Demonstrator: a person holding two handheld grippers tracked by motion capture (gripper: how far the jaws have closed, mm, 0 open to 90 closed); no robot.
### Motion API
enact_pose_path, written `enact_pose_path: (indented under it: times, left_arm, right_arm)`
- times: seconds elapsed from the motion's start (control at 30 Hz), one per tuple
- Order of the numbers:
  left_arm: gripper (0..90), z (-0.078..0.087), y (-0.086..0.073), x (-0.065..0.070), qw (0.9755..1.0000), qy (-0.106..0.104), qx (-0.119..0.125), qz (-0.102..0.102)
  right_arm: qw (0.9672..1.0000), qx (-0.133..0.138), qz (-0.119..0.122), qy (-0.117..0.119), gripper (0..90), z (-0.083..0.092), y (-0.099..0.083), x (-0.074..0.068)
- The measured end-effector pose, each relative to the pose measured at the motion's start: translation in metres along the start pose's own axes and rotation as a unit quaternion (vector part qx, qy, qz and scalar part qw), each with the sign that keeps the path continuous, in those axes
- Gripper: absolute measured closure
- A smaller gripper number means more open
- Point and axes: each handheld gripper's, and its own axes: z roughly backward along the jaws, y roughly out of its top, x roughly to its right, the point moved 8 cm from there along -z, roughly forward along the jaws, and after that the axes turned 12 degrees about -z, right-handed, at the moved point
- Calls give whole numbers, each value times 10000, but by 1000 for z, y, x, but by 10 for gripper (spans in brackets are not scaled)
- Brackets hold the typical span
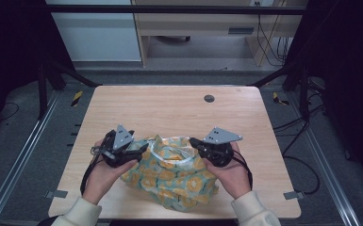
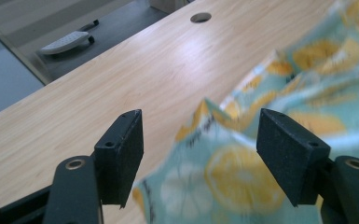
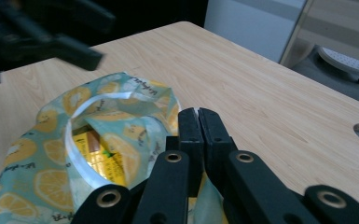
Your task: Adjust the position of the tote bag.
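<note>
The bag (image 1: 172, 172) lies at the table's (image 1: 179, 108) near edge, its mouth pinched by the shut right gripper (image 3: 198, 122) while the left gripper (image 2: 200, 140) gapes empty beside it, opening only half begun.

Far half of the table (image 1: 169, 106) is wide open, just a small round hole (image 1: 209, 98) near the far edge. The near middle is clogged by the lemon-print bag (image 1: 174, 176), with the left gripper (image 1: 139, 151) and right gripper (image 1: 194, 142) crowding its sides.
</note>
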Motion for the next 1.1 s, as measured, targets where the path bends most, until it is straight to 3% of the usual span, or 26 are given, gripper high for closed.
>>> enact_pose_path:
  times: [0.1, 0.2, 0.23, 0.27, 0.37, 0.4, 0.43, 0.47, 0.6, 0.63, 0.67, 0.7, 0.73, 0.77, 0.87, 0.9, 1.0, 1.1]
  left_arm:
    - [313, -22, 2, 0, 9990, -244, -376, 91]
    - [308, -37, 0, 0, 9980, -276, -570, 75]
    - [303, -48, -4, -1, 9962, -366, -769, 155]
    - [304, -48, -4, -1, 9962, -366, -769, 155]
    - [333, -61, -12, 0, 9929, -472, -1069, 222]
    - [376, -61, -12, 0, 9929, -472, -1069, 222]
    - [428, -65, -18, 3, 9903, -568, -1260, 129]
    - [485, -65, -20, 4, 9894, -568, -1337, 72]
    - [763, -63, -26, 6, 9876, -733, -1376, 200]
    - [763, -62, -28, 6, 9876, -729, -1380, 187]
    - [853, -59, -30, 5, 9890, -679, -1307, 155]
    - [879, -55, -31, 3, 9906, -610, -1214, 136]
    - [888, -55, -31, 3, 9906, -610, -1214, 136]
    - [895, -47, -30, -1, 9937, -482, -999, 161]
    - [900, -37, -30, -5, 9956, -361, -835, 208]
    - [900, -25, -28, -9, 9977, -213, -598, 229]
    - [900, -6, -24, -12, 9992, -26, -158, 362]
    - [900, 14, -19, -7, 9995, 95, 172, 267]
  right_arm:
    - [9999, -9, 94, 52, 887, -1, -2, -6]
    - [9999, -17, 151, 83, 886, -2, -3, -10]
    - [9998, -30, 193, 100, 886, -2, -3, -12]
    - [9998, -30, 193, 100, 886, -2, -3, -12]
    - [9997, -26, 233, 113, 886, -1, -4, -14]
    - [9997, -26, 233, 113, 886, -1, -4, -14]
    - [9996, -5, 239, 114, 886, 0, -5, -13]
    - [9997, -1, 231, 100, 886, 0, -5, -13]
    - [9998, 65, 189, 69, 887, 4, -4, -9]
    - [9998, 65, 189, 69, 887, 4, -4, -9]
    - [9998, 107, 157, 48, 887, 6, -5, -7]
    - [9998, 122, 144, 26, 888, 7, -5, -5]
    - [9998, 122, 144, 26, 888, 7, -5, -5]
    - [9998, 174, 110, -29, 888, 11, -5, -1]
    - [9997, 214, 92, -83, 889, 14, -6, 2]
    - [9996, 235, 51, -153, 889, 19, -6, 7]
    - [9994, 285, 22, -215, 889, 26, -5, 12]
    - [9992, 327, 44, -241, 888, 32, -5, 11]
